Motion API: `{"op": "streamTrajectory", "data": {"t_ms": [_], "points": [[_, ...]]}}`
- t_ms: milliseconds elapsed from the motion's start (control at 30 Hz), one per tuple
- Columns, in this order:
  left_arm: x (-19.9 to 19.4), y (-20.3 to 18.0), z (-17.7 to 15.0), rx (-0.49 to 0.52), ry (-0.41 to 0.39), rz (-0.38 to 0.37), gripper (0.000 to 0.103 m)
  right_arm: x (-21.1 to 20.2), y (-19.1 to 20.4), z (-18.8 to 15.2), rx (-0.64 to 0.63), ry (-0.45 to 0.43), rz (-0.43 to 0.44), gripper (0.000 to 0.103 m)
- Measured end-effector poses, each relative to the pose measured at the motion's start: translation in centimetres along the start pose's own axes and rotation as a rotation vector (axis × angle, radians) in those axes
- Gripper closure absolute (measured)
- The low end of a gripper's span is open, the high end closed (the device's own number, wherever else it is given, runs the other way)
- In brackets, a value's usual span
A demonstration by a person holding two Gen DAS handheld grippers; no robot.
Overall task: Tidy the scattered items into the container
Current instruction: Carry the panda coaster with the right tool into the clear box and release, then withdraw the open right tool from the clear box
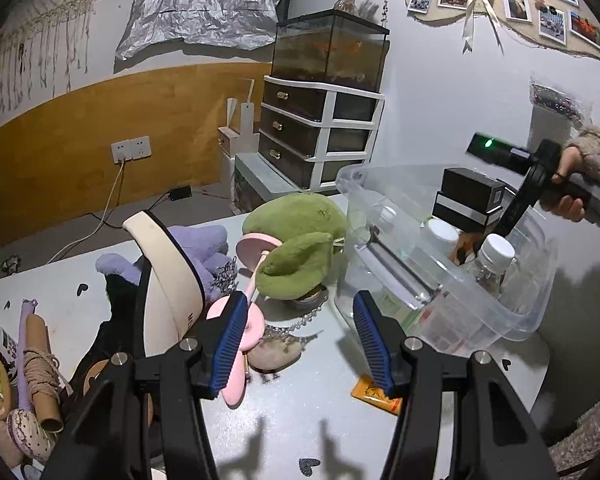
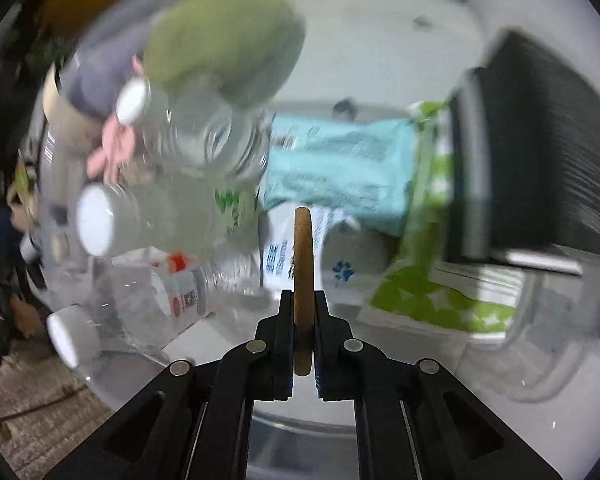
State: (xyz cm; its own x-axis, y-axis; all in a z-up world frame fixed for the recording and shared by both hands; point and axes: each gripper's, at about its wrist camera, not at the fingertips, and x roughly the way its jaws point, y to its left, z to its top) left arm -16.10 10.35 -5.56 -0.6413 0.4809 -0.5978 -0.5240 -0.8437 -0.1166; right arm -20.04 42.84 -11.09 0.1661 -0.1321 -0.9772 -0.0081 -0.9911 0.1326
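Over the clear container (image 1: 512, 320), the right gripper (image 2: 303, 320) has its jaws pinching a thin brown disc (image 2: 302, 264) edge-on, apparently for dropping, while the left gripper (image 1: 300, 344) waits with jaws spread above the desk (image 1: 320, 412).

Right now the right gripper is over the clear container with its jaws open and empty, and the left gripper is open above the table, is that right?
Not quite. The right gripper is over the clear container, but its jaws are shut on a thin brown piece, as the right wrist view shows. The left gripper is open above the table.
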Motion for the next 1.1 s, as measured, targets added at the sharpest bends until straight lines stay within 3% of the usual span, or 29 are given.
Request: {"op": "streamTrajectory", "data": {"t_ms": [233,400,533,833,933,967,1000,1100], "points": [[0.6,0.6,-0.3,-0.01,0.023,0.022,0.048,4.8,1.8,1.9,-0.075,0.121,0.042,0.094],[1.2,0.7,-0.2,-0.01,0.038,0.025,0.048,5.9,1.1,2.9,-0.044,0.123,0.167,0.094],[1.7,0.6,-0.2,-0.001,0.046,0.022,0.048,6.7,-0.1,3.1,-0.008,0.121,0.217,0.094],[2.2,0.1,0.0,0.021,0.054,0.012,0.048,7.1,-1.4,2.9,0.028,0.121,0.24,0.092],[2.2,0.1,0.0,0.027,0.056,0.013,0.048,6.8,-1.7,2.9,0.046,0.114,0.202,0.074],[2.2,0.0,0.0,0.029,0.055,0.014,0.048,6.6,-1.9,2.9,0.053,0.105,0.189,0.047],[2.1,0.0,0.0,0.031,0.054,0.014,0.048,6.2,-2.0,2.9,0.059,0.089,0.173,0.03],[2.1,0.0,0.0,0.028,0.053,0.015,0.048,5.2,-2.1,2.9,0.058,0.057,0.15,0.03]]}}
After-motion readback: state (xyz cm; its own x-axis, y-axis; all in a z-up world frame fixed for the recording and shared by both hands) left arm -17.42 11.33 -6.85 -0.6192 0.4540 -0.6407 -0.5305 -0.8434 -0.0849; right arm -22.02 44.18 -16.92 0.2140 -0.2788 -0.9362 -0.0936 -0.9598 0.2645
